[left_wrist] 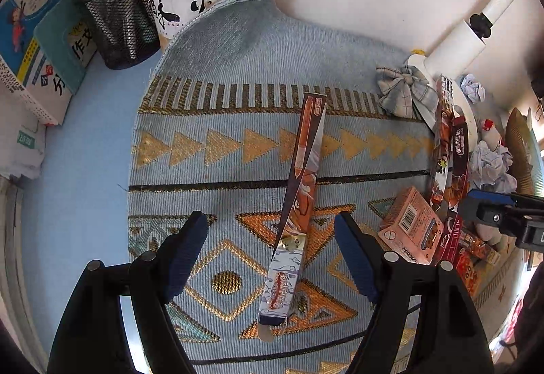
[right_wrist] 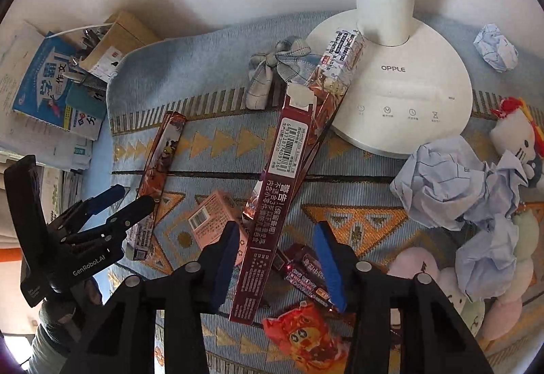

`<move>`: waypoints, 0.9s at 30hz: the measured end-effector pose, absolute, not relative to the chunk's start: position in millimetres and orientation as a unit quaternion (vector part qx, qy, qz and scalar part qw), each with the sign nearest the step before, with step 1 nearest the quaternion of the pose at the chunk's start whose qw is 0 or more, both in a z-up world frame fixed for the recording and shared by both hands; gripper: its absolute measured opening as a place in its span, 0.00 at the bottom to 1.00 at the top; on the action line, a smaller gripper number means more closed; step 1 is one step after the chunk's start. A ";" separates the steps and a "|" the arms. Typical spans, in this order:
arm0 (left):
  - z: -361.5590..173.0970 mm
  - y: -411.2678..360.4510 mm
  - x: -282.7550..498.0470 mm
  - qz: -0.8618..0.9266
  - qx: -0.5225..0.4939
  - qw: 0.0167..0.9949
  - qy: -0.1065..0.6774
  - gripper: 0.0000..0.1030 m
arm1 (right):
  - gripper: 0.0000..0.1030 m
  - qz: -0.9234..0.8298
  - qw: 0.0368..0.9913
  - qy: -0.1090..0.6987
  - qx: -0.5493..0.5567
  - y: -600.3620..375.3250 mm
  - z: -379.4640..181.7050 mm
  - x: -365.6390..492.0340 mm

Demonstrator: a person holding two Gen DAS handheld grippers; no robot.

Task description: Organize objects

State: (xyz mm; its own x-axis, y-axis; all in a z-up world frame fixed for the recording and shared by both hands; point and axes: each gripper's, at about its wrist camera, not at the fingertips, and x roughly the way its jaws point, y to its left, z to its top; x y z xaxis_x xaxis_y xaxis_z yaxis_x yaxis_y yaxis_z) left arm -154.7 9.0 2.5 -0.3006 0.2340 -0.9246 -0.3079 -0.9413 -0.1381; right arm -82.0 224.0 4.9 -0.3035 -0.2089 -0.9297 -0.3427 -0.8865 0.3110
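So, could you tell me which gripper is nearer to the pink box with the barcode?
Right. The right gripper has its left finger directly over the pink box, jaws open around a maroon carton. The left gripper sits further off, over the long orange box.

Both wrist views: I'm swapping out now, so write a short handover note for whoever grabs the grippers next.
Left gripper: open, straddling a long pen box lying on the patterned mat.
Right gripper: open, around a dark red pen box that leans on other packets.
Pink carton, crumpled paper and plush toys lie scattered by the lamp base.
Nothing gripped; sorting remains.
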 end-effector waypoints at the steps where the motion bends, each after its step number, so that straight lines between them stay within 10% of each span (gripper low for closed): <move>1: 0.9 10.1 -155.0 0.804 -0.569 0.172 0.035 0.69 | 0.37 0.770 0.043 0.238 -0.591 224.8 0.9 -83.8; 5: -2.8 17.8 -150.6 0.805 -0.564 0.172 0.060 0.62 | 0.21 0.762 0.030 0.248 -0.597 223.0 -11.1 -84.6; 9: 0.3 25.7 -144.0 0.813 -0.550 0.170 0.091 0.13 | 0.19 0.769 0.018 0.251 -0.588 222.6 -8.8 -82.5; 27: 93.6 35.6 -86.2 0.836 -0.503 0.220 0.022 0.13 | 0.17 0.819 0.062 0.287 -0.493 265.5 81.8 13.8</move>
